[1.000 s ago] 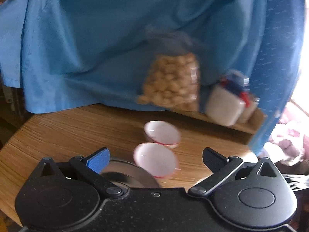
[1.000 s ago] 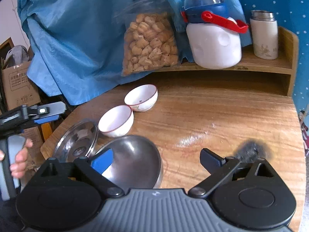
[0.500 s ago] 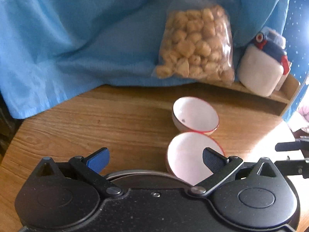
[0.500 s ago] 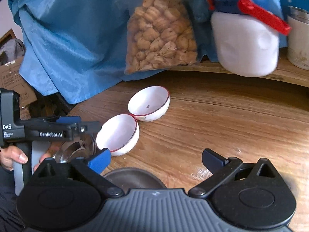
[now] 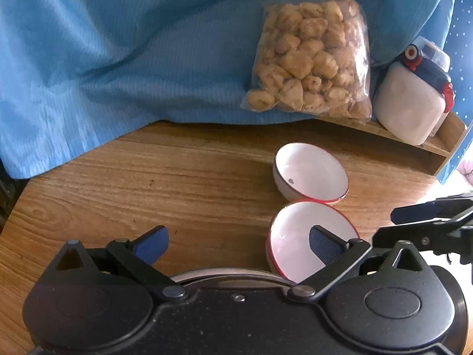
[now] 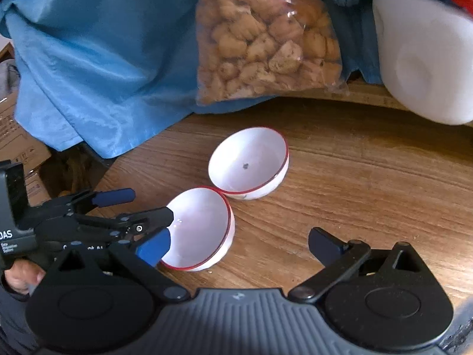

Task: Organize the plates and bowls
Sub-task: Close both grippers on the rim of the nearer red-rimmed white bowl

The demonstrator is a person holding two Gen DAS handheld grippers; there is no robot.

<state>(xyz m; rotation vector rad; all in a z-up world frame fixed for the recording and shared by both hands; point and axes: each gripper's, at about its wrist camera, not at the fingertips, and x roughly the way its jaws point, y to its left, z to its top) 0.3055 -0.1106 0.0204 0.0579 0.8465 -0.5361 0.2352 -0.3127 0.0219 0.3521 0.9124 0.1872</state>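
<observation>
Left gripper (image 5: 236, 244): jaws wide apart, nothing pressed between the pads, pointing steeply down toward 12 o'clock. Right gripper (image 6: 239, 244): jaws spread wide, just closed in slightly, nothing between them, also pitched down. In the right wrist view, the left gripper enters from 9 o'clock, a hand (image 6: 20, 276) on its grip.

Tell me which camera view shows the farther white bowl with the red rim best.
The right wrist view shows the farther white bowl with the red rim best: whole, unobstructed, near the picture's centre, its inside and a small dark speck visible. The left wrist view also shows that bowl whole, but smaller and off to the right.
</observation>
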